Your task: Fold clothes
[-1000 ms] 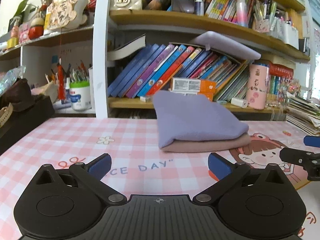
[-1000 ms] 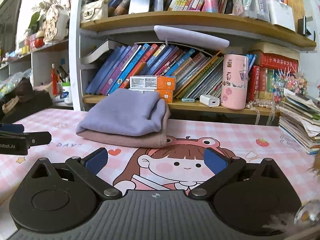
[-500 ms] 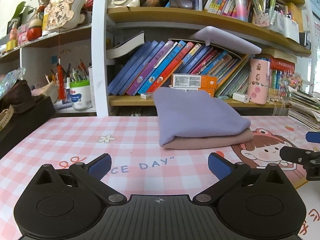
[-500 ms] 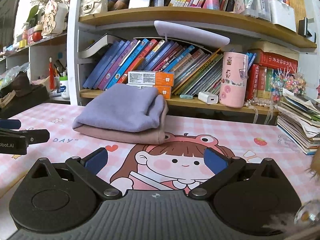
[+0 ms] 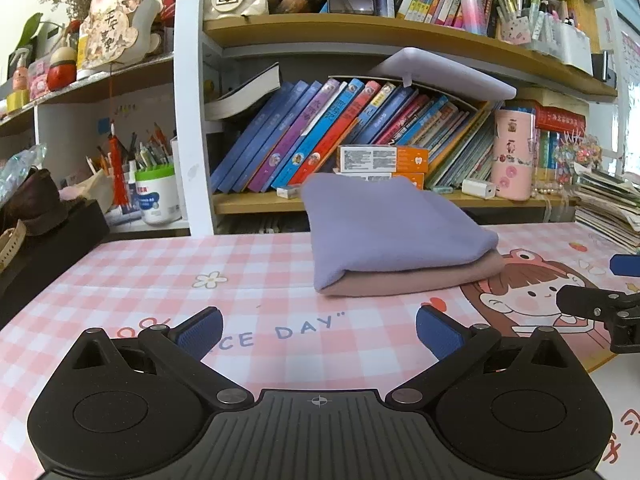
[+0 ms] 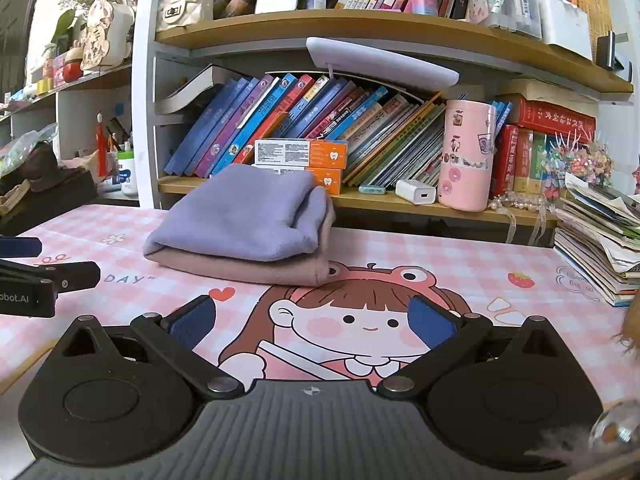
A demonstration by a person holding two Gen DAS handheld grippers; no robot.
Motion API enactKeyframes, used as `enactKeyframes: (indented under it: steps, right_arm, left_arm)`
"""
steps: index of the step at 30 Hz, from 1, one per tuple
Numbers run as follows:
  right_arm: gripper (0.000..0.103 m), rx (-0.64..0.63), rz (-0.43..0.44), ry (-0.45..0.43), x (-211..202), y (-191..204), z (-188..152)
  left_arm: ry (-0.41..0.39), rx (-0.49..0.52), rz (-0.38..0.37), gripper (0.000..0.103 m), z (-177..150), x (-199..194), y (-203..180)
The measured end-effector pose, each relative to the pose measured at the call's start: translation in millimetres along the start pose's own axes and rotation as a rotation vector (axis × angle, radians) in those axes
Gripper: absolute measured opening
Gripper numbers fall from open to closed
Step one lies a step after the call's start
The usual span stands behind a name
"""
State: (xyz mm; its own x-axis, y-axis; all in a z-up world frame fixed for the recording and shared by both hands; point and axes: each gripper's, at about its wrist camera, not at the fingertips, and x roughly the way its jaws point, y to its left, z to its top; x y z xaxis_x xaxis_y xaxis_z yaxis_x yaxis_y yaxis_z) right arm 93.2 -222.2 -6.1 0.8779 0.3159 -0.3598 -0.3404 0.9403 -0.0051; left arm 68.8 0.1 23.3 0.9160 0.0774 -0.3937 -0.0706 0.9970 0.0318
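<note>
A folded lilac garment (image 5: 392, 228) (image 6: 244, 212) lies on top of a folded dusty-pink garment (image 5: 416, 278) (image 6: 248, 268) at the back of the pink checked table mat (image 5: 160, 272) (image 6: 440, 264). My left gripper (image 5: 319, 330) is open and holds nothing, a short way in front of the stack. My right gripper (image 6: 312, 322) is also open with nothing between its fingers, over the cartoon girl print, in front and to the right of the stack. Each gripper shows at the edge of the other's view: the right gripper (image 5: 608, 300) and the left gripper (image 6: 36, 276).
A bookshelf (image 5: 360, 140) with leaning books stands right behind the table. A pink canister (image 6: 466, 160) and a white charger (image 6: 415, 192) sit on its lower shelf. A pile of magazines (image 6: 600, 240) lies at the right, a black box (image 5: 48, 240) at the left.
Both views have tilted slightly, so the stack sits a little lower in frame. Both grippers stay open; the clothes have not moved.
</note>
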Motion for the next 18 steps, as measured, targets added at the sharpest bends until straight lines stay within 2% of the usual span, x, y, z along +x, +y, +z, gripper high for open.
enactKeyframes:
  steps: [18]
  right_arm:
    - [0.103, 0.003, 0.004, 0.008, 1.8, -0.8, 0.1]
  left_arm:
    - [0.009, 0.006, -0.003, 0.103, 0.0, 1.1, -0.7]
